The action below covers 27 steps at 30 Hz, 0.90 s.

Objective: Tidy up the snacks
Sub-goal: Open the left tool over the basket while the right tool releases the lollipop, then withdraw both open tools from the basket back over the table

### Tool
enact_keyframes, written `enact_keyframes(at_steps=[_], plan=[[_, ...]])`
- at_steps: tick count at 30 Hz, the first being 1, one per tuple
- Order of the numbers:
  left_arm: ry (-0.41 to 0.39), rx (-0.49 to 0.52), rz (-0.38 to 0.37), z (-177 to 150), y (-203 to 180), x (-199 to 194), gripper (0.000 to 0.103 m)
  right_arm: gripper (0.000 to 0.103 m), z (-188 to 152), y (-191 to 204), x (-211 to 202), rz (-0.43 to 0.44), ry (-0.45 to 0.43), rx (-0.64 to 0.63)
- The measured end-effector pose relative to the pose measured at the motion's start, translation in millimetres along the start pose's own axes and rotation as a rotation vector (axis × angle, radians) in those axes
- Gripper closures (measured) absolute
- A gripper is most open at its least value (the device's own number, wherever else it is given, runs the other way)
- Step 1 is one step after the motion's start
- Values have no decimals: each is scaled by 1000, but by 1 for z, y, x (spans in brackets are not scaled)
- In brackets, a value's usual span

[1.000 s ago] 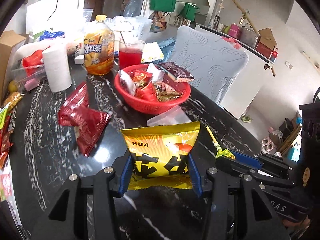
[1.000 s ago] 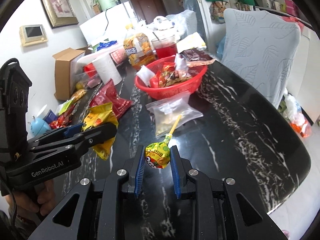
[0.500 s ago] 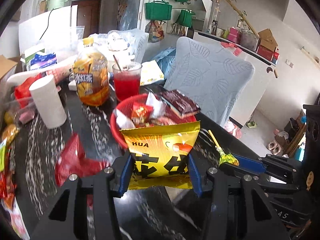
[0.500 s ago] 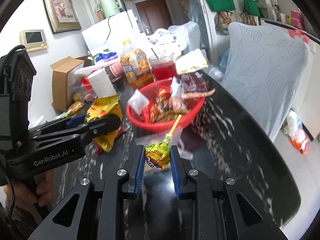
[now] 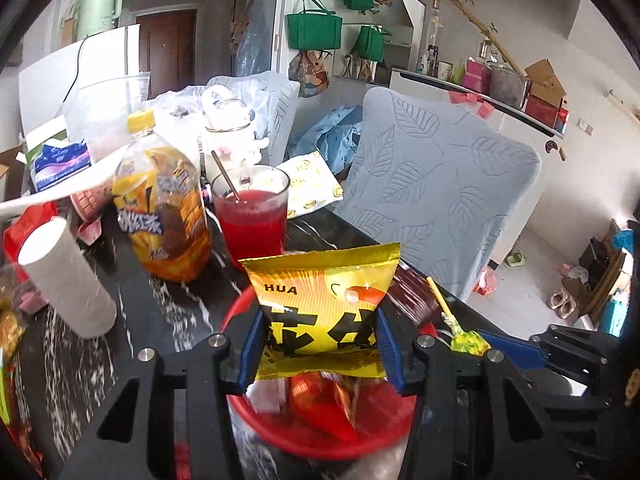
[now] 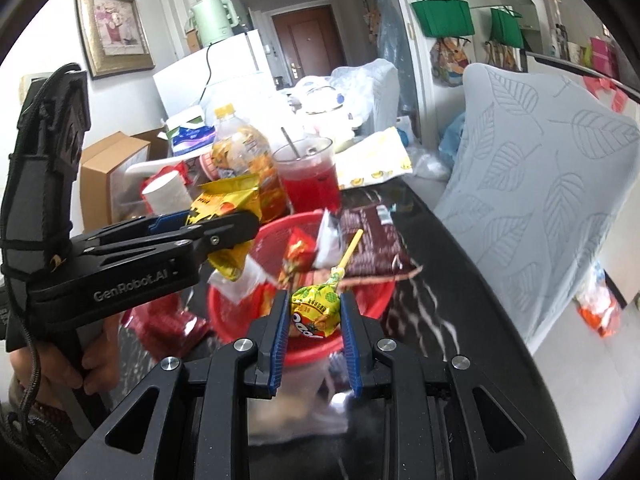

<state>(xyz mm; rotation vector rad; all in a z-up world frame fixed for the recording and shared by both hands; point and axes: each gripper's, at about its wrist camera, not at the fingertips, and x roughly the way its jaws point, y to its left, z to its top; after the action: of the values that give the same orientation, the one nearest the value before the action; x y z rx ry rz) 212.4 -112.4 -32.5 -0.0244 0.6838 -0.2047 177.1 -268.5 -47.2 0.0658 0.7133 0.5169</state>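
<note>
Jaws clamped, my left gripper (image 5: 320,344) holds the yellow snack bag (image 5: 324,308) and my right gripper (image 6: 314,320) the lollipop (image 6: 316,312) above the red basket (image 6: 376,300), where I judge both need releasing next.

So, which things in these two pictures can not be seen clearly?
- Basket, left wrist view: the yellow bag in the left tool hides most of the snacks inside.
- Basket's near rim, right wrist view: hidden behind the lollipop and right tool.
- Clear bag, right wrist view: blurred; contents unreadable.
- Bottle label, left wrist view: motion-blurred.
- Table, left wrist view: left edge cut off.
</note>
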Motion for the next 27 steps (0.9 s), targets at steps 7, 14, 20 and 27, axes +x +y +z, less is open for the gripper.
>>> enact_keyframes(at_steps=[7, 14, 20, 27], plan=[[46, -11, 43, 1, 6, 25, 26, 78, 9, -5, 17, 3, 9, -18], [50, -23, 82, -5, 11, 20, 24, 78, 4, -4, 25, 21, 35, -16], [54, -44, 94, -10, 19, 8, 24, 78, -2, 5, 31, 42, 64, -38], [46, -49, 112, -13, 23, -4, 24, 70, -9, 7, 40, 41, 105, -37]])
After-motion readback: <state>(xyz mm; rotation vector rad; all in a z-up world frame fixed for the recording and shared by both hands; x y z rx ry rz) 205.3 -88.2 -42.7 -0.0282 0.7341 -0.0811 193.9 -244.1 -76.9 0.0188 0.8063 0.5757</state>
